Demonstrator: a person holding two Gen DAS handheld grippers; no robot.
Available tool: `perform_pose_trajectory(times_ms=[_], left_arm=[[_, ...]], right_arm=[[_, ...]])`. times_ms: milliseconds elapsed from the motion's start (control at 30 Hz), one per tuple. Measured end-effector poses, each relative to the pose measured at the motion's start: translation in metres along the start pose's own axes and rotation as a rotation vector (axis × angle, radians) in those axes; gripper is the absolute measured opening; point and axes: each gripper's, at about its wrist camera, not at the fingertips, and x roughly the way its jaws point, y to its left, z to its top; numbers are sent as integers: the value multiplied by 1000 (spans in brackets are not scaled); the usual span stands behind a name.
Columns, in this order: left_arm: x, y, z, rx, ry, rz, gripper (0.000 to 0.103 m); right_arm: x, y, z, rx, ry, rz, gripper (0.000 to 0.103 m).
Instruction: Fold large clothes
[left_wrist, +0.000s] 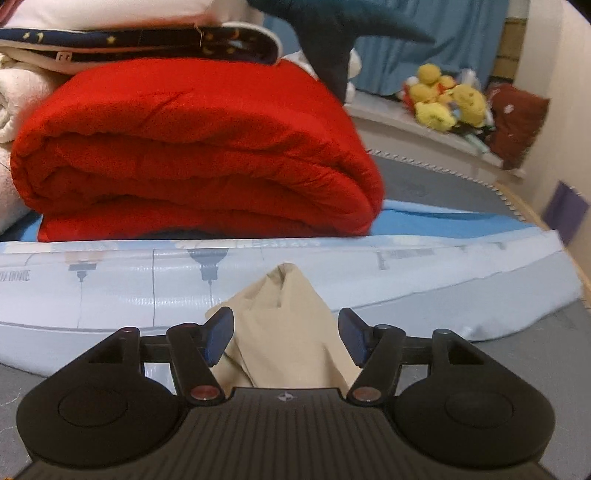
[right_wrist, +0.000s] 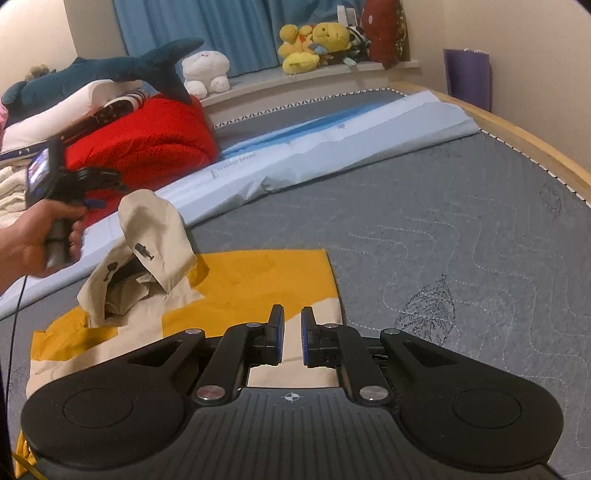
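Beige hood (left_wrist: 280, 325) between left gripper (left_wrist: 286, 339) fingers — lifted

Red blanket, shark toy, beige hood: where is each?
red blanket (left_wrist: 192, 147), left wrist view, its folded front.
shark toy (right_wrist: 110, 68), right wrist view, its body.
beige hood (right_wrist: 155, 225), right wrist view, its raised top.

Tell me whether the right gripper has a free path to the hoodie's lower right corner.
Probably yes. The right gripper hovers over the hoodie near that corner, with only bare grey mattress beside it. The left gripper holds the hood well away.
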Motion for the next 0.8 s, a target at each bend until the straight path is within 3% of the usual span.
perform_pose_trajectory(times_ms=[67, 133, 167, 200, 300, 433, 533, 600, 667, 733, 800], left_arm=[[17, -3, -1, 8, 12, 30, 66], [25, -5, -4, 24, 22, 40, 39], [27, -5, -4, 41, 36, 36, 7], [23, -6, -5, 51, 35, 36, 3], [-16, -9, -10, 37, -16, -5, 1], [-133, -15, -40, -62, -26, -80, 1], [-246, -28, -116, -58, -25, -296, 2], [-292, -44, -186, 55, 95, -406, 4], [-320, -46, -243, 126, 201, -498, 5], [-339, -38, -277, 167, 233, -508, 5], [-349, -19, -285, 161, 182, -448, 16]], right_arm=[[2, -1, 0, 5, 8, 6, 9], [2, 0, -1, 2, 14, 13, 9], [3, 0, -1, -2, 16, 14, 9], [2, 1, -1, -5, 16, 16, 9], [1, 0, 1, 15, 14, 27, 9], [-4, 1, 3, 36, 0, 47, 9], [-9, 5, 3, 51, -25, 77, 9], [-11, 8, 2, 70, -37, 104, 10], [-12, 10, 1, 96, -42, 132, 19], [-13, 13, -1, 117, -42, 162, 33], [-11, 17, -3, 125, -34, 186, 37]])
